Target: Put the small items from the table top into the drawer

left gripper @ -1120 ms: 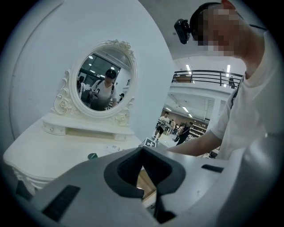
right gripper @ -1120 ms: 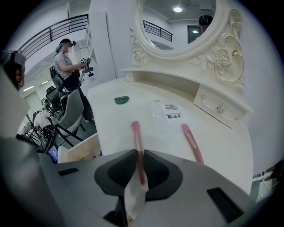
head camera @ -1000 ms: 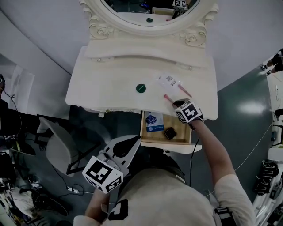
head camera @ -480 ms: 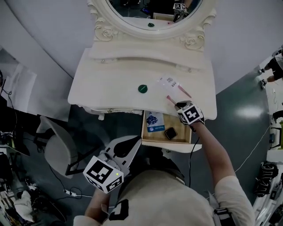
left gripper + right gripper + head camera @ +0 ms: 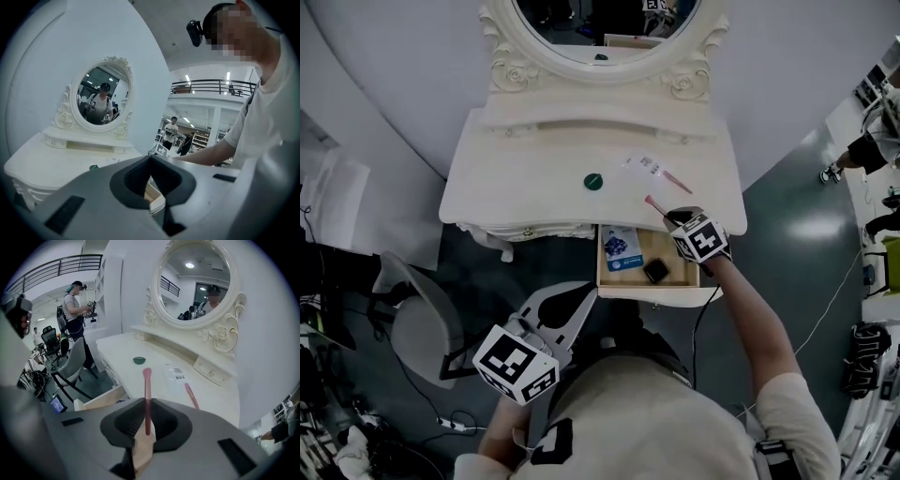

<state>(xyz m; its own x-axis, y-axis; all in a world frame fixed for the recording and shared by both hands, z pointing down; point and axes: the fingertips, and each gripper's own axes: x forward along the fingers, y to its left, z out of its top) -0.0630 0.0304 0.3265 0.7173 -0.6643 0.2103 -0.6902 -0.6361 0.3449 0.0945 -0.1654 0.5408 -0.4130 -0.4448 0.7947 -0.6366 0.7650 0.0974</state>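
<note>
My right gripper [image 5: 671, 218] is shut on the handle of a pink brush [image 5: 654, 205], held just above the front right of the white vanity top [image 5: 516, 187]. In the right gripper view the brush [image 5: 147, 394] sticks out ahead of the right gripper [image 5: 147, 404]. On the top lie a small green item [image 5: 593, 181], a clear labelled packet [image 5: 643, 165] and a pink stick [image 5: 675, 180]. Below the top's front edge the open drawer [image 5: 680, 286] holds a blue packet [image 5: 622, 247] and a small black item [image 5: 655, 271]. My left gripper [image 5: 588, 299] hangs shut and empty in front of the table.
An oval mirror [image 5: 605, 33] in a carved frame stands at the back of the vanity. A grey chair [image 5: 412, 319] is at the left, on the dark floor. The person's arm [image 5: 759, 328] reaches over the drawer's right side. People stand far off in the hall [image 5: 171, 136].
The right gripper has risen with the pink brush and drawn a little toward the table's front edge. The left gripper has shifted slightly.
</note>
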